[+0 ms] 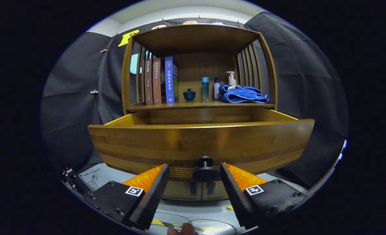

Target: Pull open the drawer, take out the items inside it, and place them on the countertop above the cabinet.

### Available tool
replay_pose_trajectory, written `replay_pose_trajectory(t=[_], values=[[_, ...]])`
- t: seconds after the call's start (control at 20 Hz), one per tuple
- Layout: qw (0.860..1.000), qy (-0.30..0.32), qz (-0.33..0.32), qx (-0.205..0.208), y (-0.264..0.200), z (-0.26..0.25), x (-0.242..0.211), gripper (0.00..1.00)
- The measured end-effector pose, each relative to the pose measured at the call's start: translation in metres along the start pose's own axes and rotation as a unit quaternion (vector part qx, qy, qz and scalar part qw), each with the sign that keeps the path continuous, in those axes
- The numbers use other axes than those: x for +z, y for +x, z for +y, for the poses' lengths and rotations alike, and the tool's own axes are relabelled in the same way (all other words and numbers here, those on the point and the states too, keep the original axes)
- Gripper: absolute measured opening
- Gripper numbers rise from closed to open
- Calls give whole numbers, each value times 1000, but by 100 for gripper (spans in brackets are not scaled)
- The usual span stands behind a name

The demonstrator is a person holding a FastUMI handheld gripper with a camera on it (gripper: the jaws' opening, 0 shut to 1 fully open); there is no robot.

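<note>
Tool (194,176) with fingers spread apart, one to each side of the drawer's dark knob (205,168), neither touching it as far as can be told. Just ahead, the drawer (199,140) pulled well out of the cabinet (199,65), its curved front standing high, so the inside hidden; whether anything lies in it, cannot tell. Above and beyond, the tabletop (193,105) of the cabinet carrying upright books (162,81), a small dark lidded cup (189,94), a few bottles (216,86) and a folded blue towel (243,94) at the right. Judged from this: opening step done. Still open: lifting over the front to look in, taking out whatever remains, setting it on the tabletop. At the bottom, a fingertip of a person (183,230) over the floor cables.
</note>
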State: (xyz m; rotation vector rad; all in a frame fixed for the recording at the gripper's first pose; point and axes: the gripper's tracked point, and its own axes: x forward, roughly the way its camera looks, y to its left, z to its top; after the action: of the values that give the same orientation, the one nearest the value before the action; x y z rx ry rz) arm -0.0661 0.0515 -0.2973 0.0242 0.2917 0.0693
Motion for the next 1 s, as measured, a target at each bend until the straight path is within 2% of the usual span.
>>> replay_pose_trajectory(t=[0.3, 0.5, 0.75, 0.85, 1.0], values=[[998, -19, 55, -38, -28, -1, 38, 97], [993, -15, 90, -74, -26, -6, 89, 98], [982, -21, 161, -97, 7, -5, 131, 98], [977, -2, 185, -105, 28, -5, 140, 99], [959, 16, 254, -126, 60, -16, 129, 99]])
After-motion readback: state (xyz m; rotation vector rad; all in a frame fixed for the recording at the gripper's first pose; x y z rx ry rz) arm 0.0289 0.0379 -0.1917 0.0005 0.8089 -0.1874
